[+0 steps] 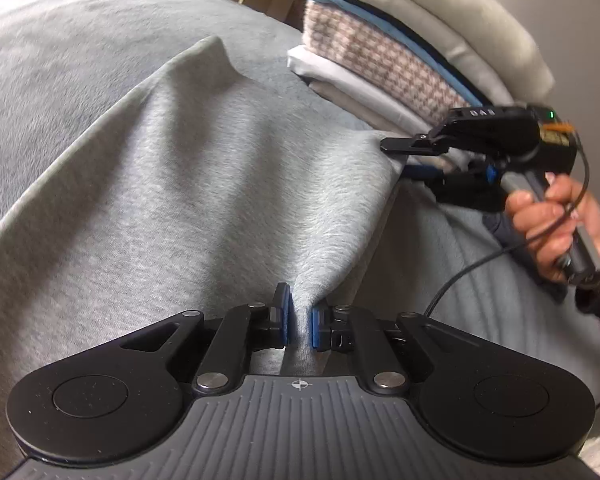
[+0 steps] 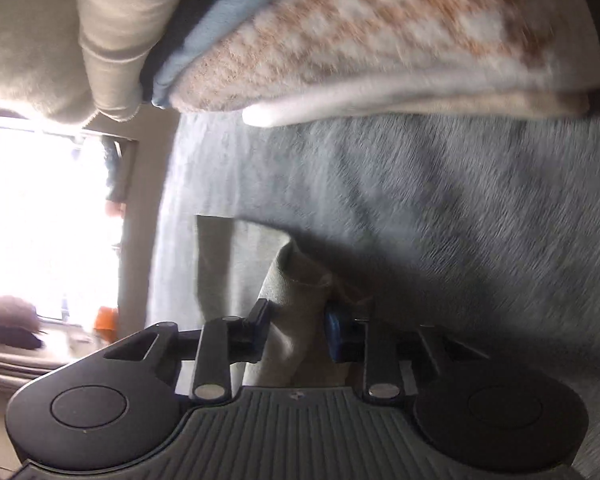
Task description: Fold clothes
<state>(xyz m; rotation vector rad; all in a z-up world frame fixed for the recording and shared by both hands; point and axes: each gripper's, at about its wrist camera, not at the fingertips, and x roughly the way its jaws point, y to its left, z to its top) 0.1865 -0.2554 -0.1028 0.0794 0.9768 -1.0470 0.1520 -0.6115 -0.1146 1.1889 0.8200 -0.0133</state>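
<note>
A light grey garment (image 1: 204, 184) is stretched in the air between two hand-held grippers, above a bed covered with a grey fleece blanket (image 1: 52, 60). Its near edge is bunched into a narrow fold that runs straight between the blue pads of the left gripper (image 1: 299, 326), whose jaws are clenched on the cloth. From that pinch the fabric fans outward and upward: one corner rises to a free peak at the far side, while the other corner is drawn taut to the right, where the right gripper (image 1: 396, 156) has it clamped at the very edge between its black fingers. A person's hand (image 1: 556, 224) grips that tool's handle, a thin black cable (image 1: 460, 272) trailing below it.

In the right wrist view, tilted on its side and blurred, the same garment's hemmed edge (image 2: 296, 312) sits gathered between the right gripper's pads, jaws closed on it. Just beyond the right gripper a stack of folded clothes (image 1: 384, 60) rests on the blanket: a white piece lowest in view, a brown-and-white checked knit, a blue layer and a cream one on top. A bright window (image 2: 48, 216) glares at the frame's left.
</note>
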